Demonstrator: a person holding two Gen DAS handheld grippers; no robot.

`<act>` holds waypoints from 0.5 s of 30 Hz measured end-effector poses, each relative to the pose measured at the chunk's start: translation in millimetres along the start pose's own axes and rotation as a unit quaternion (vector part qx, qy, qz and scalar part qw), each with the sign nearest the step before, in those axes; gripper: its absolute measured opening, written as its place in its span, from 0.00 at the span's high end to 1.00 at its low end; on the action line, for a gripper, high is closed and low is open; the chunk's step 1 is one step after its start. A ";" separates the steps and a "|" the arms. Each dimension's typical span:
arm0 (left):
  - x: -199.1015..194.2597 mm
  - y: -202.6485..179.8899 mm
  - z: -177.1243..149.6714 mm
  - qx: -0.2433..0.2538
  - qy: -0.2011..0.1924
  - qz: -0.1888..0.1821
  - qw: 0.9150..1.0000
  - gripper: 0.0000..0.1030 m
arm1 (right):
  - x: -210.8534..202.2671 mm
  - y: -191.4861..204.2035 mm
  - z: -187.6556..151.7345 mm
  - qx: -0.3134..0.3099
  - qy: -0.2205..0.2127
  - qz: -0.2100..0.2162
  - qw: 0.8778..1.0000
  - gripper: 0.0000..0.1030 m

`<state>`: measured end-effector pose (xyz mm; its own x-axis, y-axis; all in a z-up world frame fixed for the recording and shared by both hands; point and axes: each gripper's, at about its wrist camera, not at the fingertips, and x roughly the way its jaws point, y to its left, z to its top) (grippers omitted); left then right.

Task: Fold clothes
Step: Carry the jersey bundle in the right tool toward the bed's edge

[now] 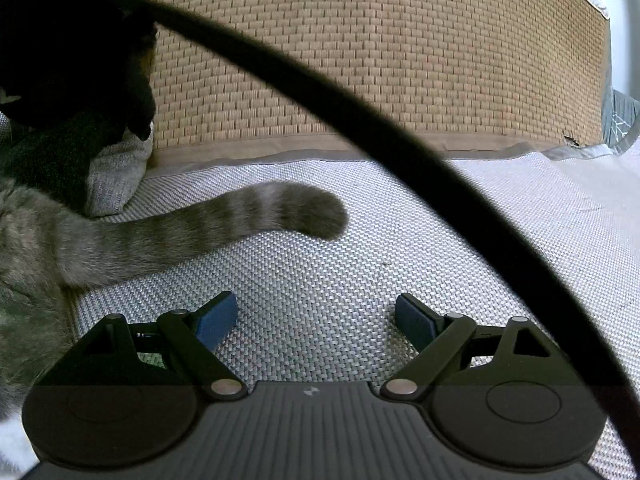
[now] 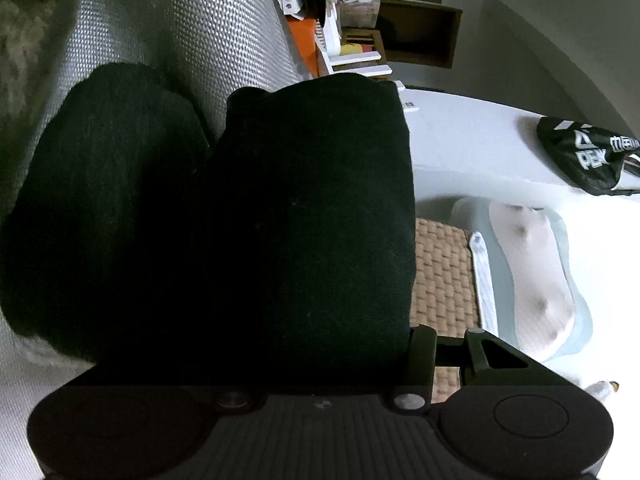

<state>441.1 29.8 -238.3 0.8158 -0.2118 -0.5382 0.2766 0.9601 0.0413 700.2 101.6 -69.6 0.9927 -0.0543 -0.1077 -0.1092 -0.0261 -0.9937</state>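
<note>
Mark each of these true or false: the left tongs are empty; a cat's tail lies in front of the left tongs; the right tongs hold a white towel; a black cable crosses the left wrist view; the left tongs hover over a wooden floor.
1. The left tongs are empty: true, open with nothing between them.
2. A cat's tail lies ahead of them: true.
3. The right tongs hold a white towel: false, they grip a dark folded garment.
4. A black cable crosses the left wrist view: true.
5. The left tongs hover over a wooden floor: false, over a grey woven mat.
</note>
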 end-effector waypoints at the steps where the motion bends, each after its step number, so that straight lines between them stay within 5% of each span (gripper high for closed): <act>1: 0.1 -0.1 0.1 0.000 0.000 0.000 1.000 0.13 | 1.2 -0.5 2.3 0.003 0.001 0.002 1.000 0.49; 15: 1.6 0.9 0.4 -0.002 -0.001 0.000 1.000 0.13 | 13.6 18.2 30.2 0.009 -0.004 0.014 1.000 0.48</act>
<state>442.9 30.3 -238.7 0.8170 -0.2113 -0.5365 0.2741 0.9609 0.0390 713.3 130.6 -90.2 0.9896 -0.0477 -0.1359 -0.1364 -0.0070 -0.9906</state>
